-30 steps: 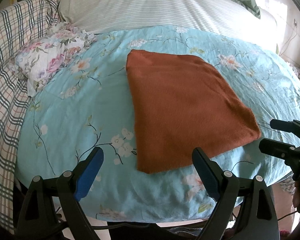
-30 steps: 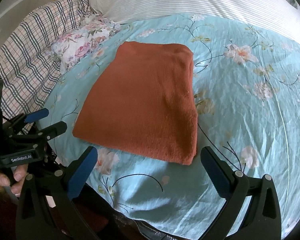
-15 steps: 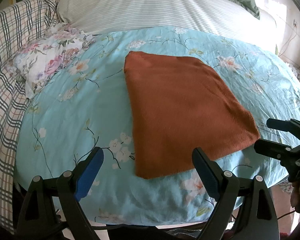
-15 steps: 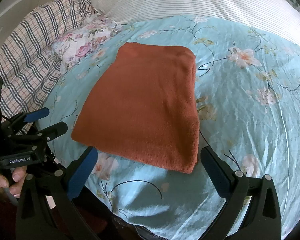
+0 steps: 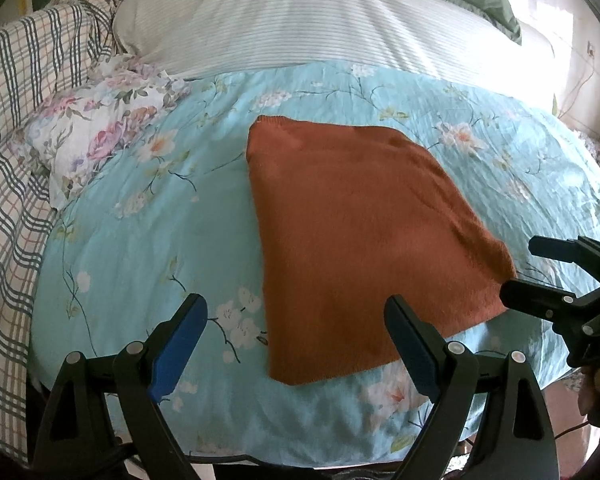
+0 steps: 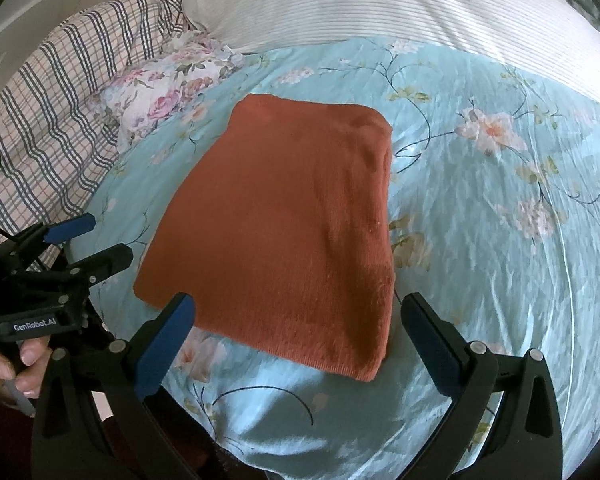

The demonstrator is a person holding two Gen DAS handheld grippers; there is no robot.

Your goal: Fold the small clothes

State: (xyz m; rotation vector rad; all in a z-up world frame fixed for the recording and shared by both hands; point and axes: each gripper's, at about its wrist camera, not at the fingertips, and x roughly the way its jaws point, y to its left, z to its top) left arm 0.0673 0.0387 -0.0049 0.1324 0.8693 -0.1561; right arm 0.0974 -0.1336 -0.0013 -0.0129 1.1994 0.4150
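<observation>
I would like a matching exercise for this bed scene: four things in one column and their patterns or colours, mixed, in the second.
Things:
1. folded garment
2. sheet under it
3. blanket at the left edge
4. long pillow at the back

Looks:
a. pale fine stripes
b. plain rust orange
c. checked
d. light blue with flowers

Pairs: 1-b, 2-d, 3-c, 4-a

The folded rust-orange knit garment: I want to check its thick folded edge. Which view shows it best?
The right wrist view: the folded rust-orange knit garment shows its rounded, layered right edge and near corner clearly. The left wrist view shows the whole flat top, but the right gripper covers its near right corner.
</observation>
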